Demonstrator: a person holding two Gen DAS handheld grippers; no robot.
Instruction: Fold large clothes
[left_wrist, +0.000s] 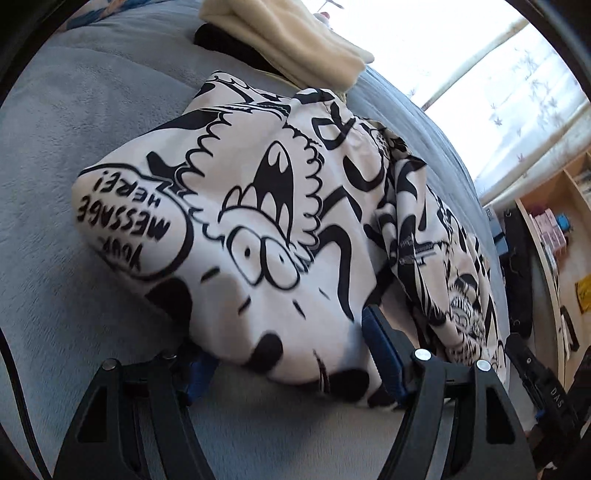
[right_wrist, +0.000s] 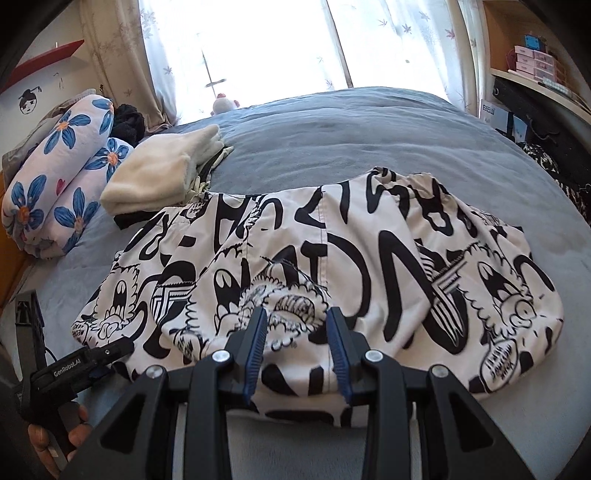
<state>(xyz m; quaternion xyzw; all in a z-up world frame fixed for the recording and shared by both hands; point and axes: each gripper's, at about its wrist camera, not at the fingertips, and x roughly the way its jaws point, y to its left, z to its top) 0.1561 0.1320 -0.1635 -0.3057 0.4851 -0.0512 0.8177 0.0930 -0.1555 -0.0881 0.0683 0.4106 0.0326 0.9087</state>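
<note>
A large white garment with black cartoon print (left_wrist: 258, 206) lies bunched on a grey-blue bed (left_wrist: 74, 147); it also fills the middle of the right wrist view (right_wrist: 332, 258). My left gripper (left_wrist: 284, 354) is wide open, its blue-padded fingers (left_wrist: 384, 350) either side of the garment's near edge, the left finger mostly hidden under cloth. My right gripper (right_wrist: 297, 343) is open, its fingers (right_wrist: 255, 343) resting on the garment's near edge with cloth between them. The left gripper's body (right_wrist: 74, 369) shows at the lower left of the right wrist view.
A folded cream garment (right_wrist: 162, 170) lies on something dark at the bed's far left, also seen in the left wrist view (left_wrist: 288, 40). A rolled blue-flower quilt (right_wrist: 62, 173) lies beyond it. Wooden shelves (left_wrist: 554, 229) stand to the right. A curtained window (right_wrist: 258, 48) is behind the bed (right_wrist: 351, 125).
</note>
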